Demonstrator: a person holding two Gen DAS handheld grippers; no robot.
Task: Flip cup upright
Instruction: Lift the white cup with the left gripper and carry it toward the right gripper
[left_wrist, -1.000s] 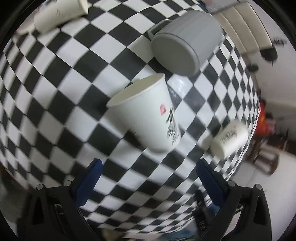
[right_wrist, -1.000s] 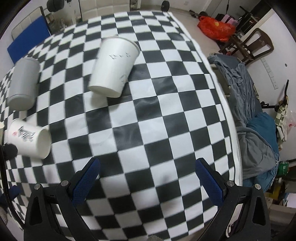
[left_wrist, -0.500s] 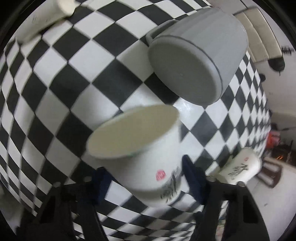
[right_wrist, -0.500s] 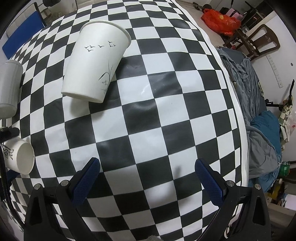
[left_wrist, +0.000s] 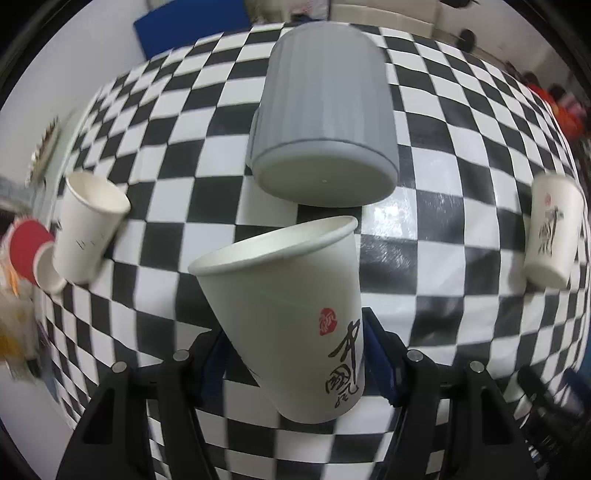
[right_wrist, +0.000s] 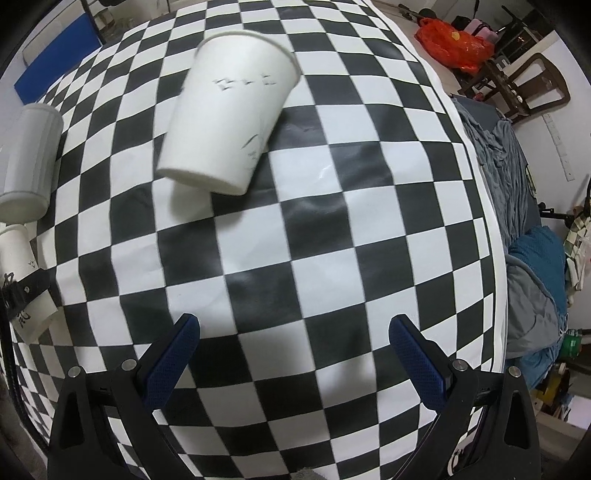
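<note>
My left gripper (left_wrist: 295, 354) is shut on a white paper cup (left_wrist: 291, 306) with black calligraphy and a red seal. The cup is tilted, mouth up and away from me, above the checkered tablecloth (left_wrist: 443, 229). It also shows at the left edge of the right wrist view (right_wrist: 22, 277), held in the left gripper. My right gripper (right_wrist: 295, 354) is open and empty above the cloth. A white paper cup with small bird marks (right_wrist: 229, 122) lies on its side ahead of it, bottom toward me.
A grey ribbed mug (left_wrist: 325, 122) lies on its side just behind the held cup, also seen in the right wrist view (right_wrist: 27, 158). Another calligraphy cup (left_wrist: 550, 236) is at the right. A white cup (left_wrist: 88, 232) and a red cup (left_wrist: 31, 251) are at the left. Table edge, grey cloth (right_wrist: 517, 221) and chair (right_wrist: 532, 85) on the right.
My left gripper closed on the calligraphy cup and swung it round, so its mouth now points up and away. My right gripper moved closer to the bird cup, still open.
</note>
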